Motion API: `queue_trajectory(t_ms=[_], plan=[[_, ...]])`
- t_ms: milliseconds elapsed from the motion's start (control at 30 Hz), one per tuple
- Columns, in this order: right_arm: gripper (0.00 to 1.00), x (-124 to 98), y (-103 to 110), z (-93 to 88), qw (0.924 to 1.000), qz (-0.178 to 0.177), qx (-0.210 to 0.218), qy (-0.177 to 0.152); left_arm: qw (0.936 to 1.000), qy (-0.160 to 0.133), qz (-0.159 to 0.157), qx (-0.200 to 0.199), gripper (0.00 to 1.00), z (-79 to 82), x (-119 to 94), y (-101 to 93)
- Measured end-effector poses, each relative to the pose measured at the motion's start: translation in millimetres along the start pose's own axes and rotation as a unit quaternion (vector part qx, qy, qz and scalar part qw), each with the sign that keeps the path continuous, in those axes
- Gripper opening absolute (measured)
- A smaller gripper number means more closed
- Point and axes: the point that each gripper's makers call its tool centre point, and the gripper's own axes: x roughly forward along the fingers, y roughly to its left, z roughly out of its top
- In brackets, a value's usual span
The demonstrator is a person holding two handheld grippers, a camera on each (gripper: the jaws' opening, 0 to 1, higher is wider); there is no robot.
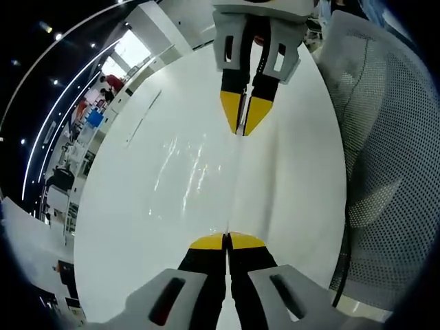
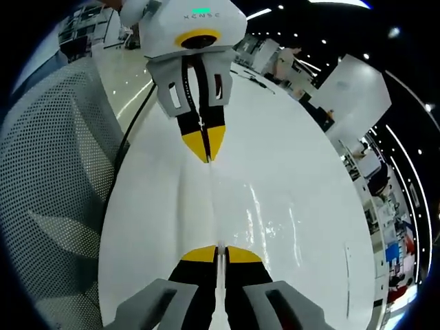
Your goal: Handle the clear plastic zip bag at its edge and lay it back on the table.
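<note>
bag: clear plastic zip bag (image 1: 199, 172) is pinched at two opposite edges and stretched between the grippers, over the white counter (image 1: 302, 172); can't tell if its middle touches the top.
left gripper: left gripper (image 1: 227, 240) has jaws clenched on the near edge of the bag; seen from the other side at (image 2: 204, 148).
right gripper: right gripper (image 2: 216, 253) has jaws clenched on the opposite edge; seen at (image 1: 243, 117) in left gripper view.
progress: edge grasp done w/ both; lay-down and release not yet done, in my judgement.
contents: bag looks empty and flat, only glare and creases show.
nearby: mesh chair (image 1: 392, 151) beside counter.
</note>
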Motion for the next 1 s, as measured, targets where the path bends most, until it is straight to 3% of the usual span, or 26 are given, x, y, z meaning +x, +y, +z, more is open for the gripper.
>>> queue_trajectory(t_ms=[1000], plan=[[0.0,-12,1,-21.1,0.9999,-0.005,0.009,0.014,0.9998,0.009,0.005,-0.014,0.0,-13.7,0,0.8]])
